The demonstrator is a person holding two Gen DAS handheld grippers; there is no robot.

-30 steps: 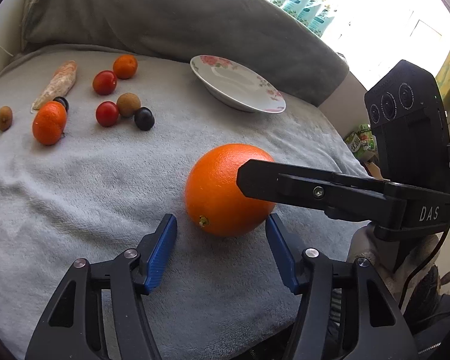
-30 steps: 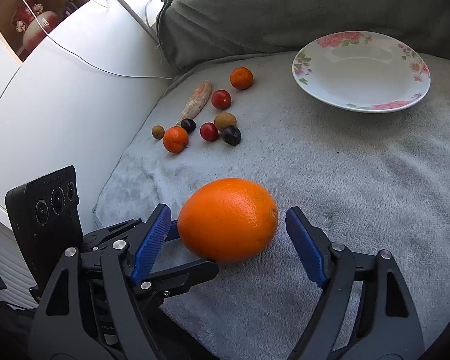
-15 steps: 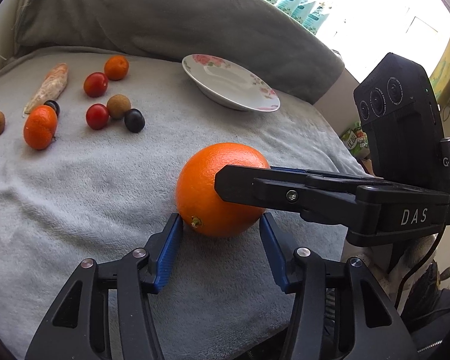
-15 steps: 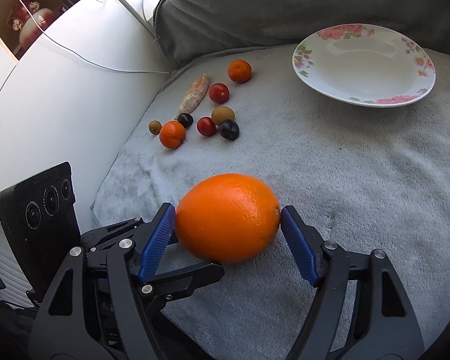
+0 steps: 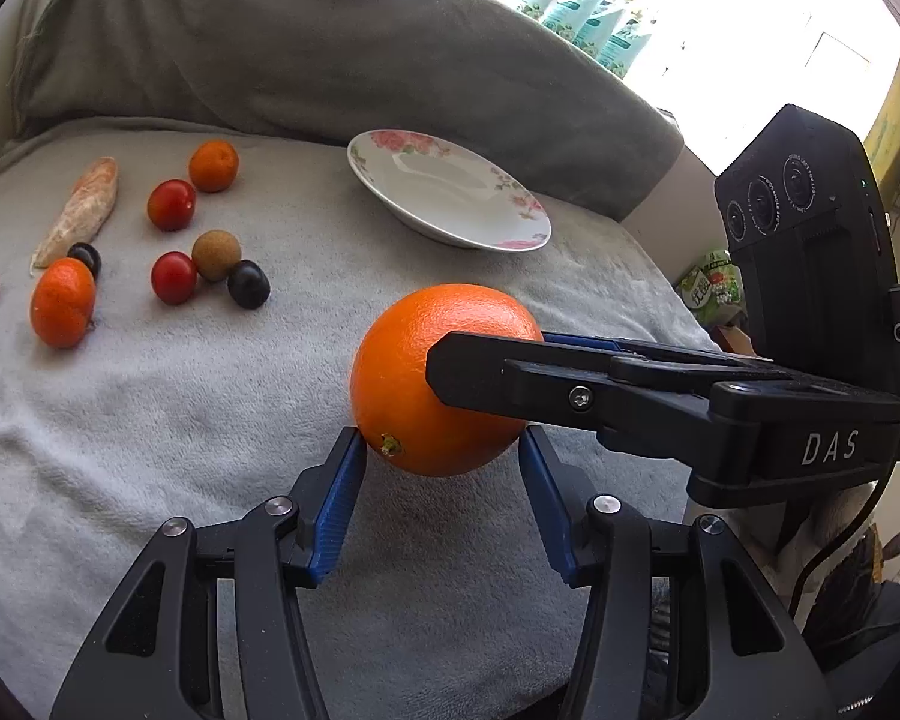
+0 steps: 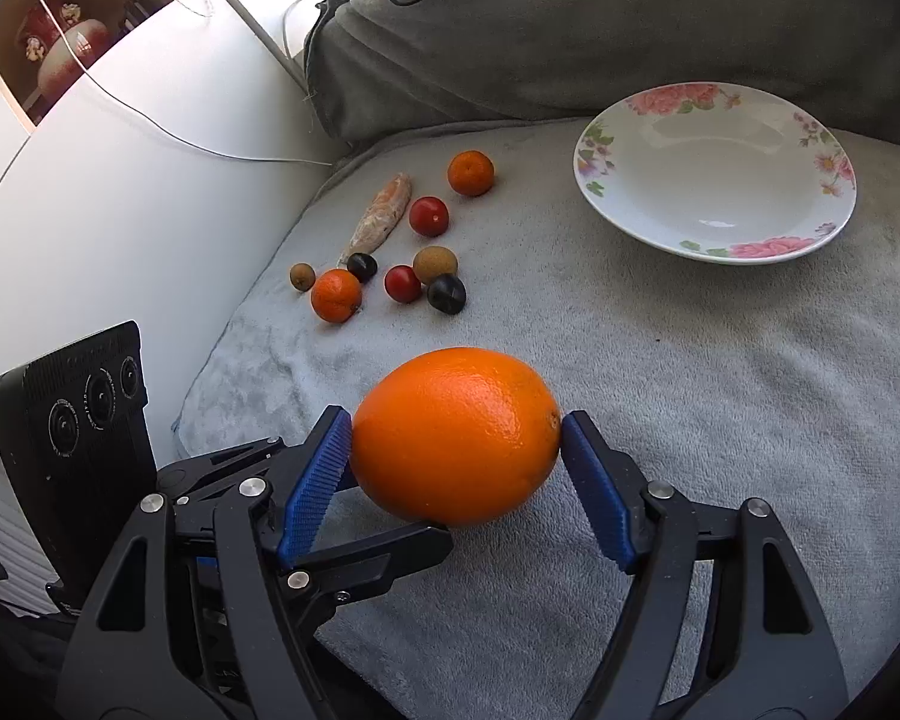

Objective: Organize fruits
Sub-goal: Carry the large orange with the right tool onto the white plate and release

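Observation:
A large orange (image 5: pixel 414 378) (image 6: pixel 456 435) sits on the grey blanket (image 5: pixel 180 420). My right gripper (image 6: pixel 456 444) is shut on the orange, both blue pads touching its ends. My left gripper (image 5: pixel 441 450) straddles the same orange from the other side; its left pad touches, the right pad stands close. A floral white plate (image 5: pixel 450 198) (image 6: pixel 714 174) lies empty further back. Small fruits lie to the far left: two mandarins (image 5: pixel 63 300), two red tomatoes (image 5: pixel 174 276), dark plums (image 5: pixel 249 291), brown longans (image 5: pixel 216 252).
A pale orange carrot-like piece (image 5: pixel 81 210) lies beside the small fruits. A grey pillow (image 5: pixel 330 60) rises behind the plate. A white cabinet wall (image 6: pixel 90 210) borders the blanket's left edge. The bed edge drops off on the right in the left wrist view.
Both grippers closed in on the orange: the right one's jaws narrowed until both pads touch it, the left one moved forward and narrowed around it.

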